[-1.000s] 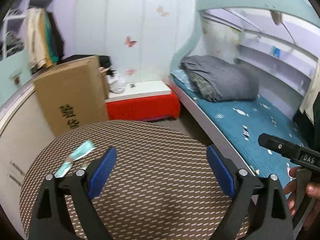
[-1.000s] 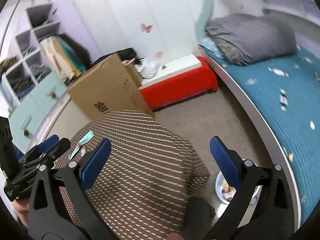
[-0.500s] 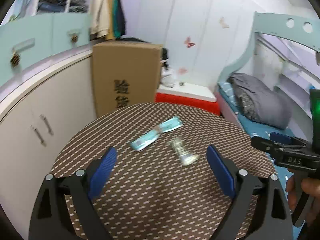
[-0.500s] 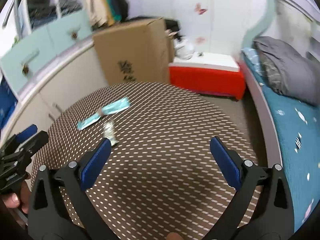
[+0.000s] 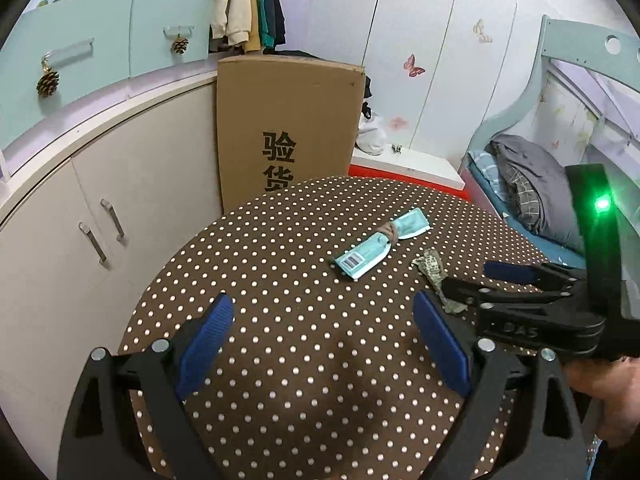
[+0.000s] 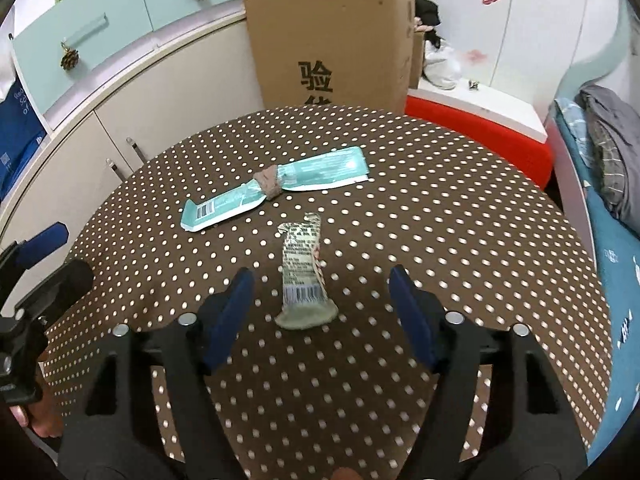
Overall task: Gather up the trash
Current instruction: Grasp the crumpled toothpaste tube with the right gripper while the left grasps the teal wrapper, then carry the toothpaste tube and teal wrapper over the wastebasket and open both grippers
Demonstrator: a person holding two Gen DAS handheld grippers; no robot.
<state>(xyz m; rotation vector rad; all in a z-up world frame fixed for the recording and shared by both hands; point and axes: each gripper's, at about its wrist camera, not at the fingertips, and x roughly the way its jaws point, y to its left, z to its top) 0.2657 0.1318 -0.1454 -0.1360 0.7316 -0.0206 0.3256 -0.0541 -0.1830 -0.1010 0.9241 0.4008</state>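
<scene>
Right tongs (image 6: pixel 320 300) closing around a clear wrapper (image 6: pixel 303 276) on the dotted bench (image 6: pixel 440 220), pads not touching, left tongs (image 5: pixel 324 332) released, teal wrapper (image 6: pixel 276 186) beyond.

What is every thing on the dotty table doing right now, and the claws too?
Teal wrapper: lying flat, twisted in the middle, untouched.
Clear wrapper: lying flat between the right claw's fingers, not gripped.
Right claw: closing, pads not touching the wrapper.
Left claw: open, empty.
Cardboard box: upright behind the table.
Cabinet doors: shut.
</scene>
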